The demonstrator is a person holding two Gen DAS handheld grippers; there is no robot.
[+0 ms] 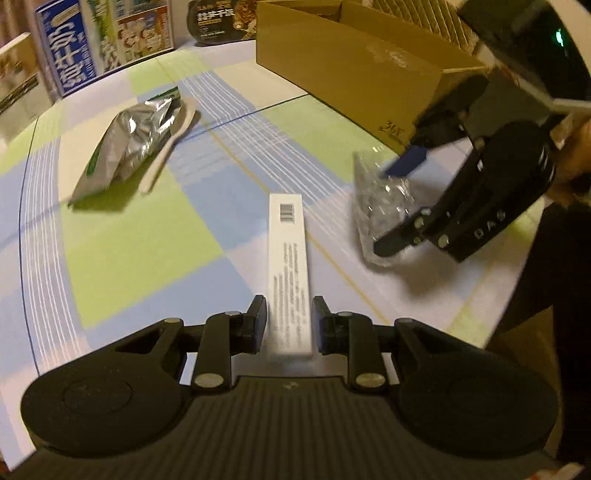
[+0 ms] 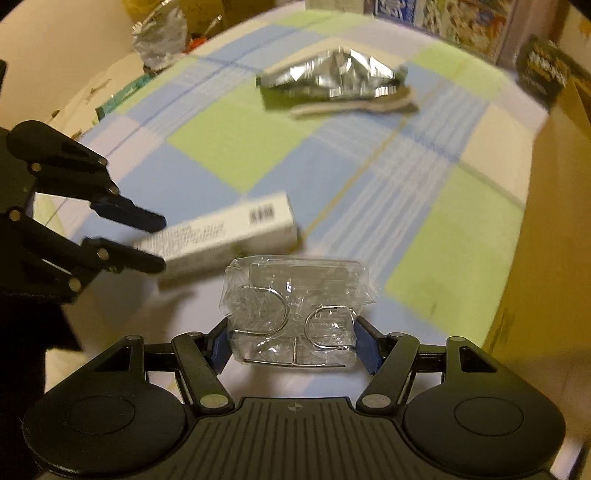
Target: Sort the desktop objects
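The left gripper (image 1: 289,319) has its two fingers pressed against the sides of a long white box (image 1: 288,266), which runs straight ahead from between them, barcode at the far end; in the right wrist view the same box (image 2: 225,236) sticks out from the left gripper (image 2: 162,240) at a slant and appears raised off the cloth, though blur makes that uncertain. The right gripper (image 2: 293,345) closes its blue pads on a clear plastic packet (image 2: 295,314) holding bent metal wire hooks; the left wrist view shows this packet (image 1: 384,206) between the right gripper's (image 1: 391,206) fingers, just in front of a brown cardboard box (image 1: 343,62). Both sit over a checked tablecloth (image 1: 147,251) in green, blue and white. Farther out on the cloth lies a crumpled silver foil bag (image 1: 125,147) with a pale spoon (image 1: 166,144) touching its side; beyond them, printed cartons (image 1: 74,55) stand at the table's far edge, near a dark food tub (image 1: 218,22).
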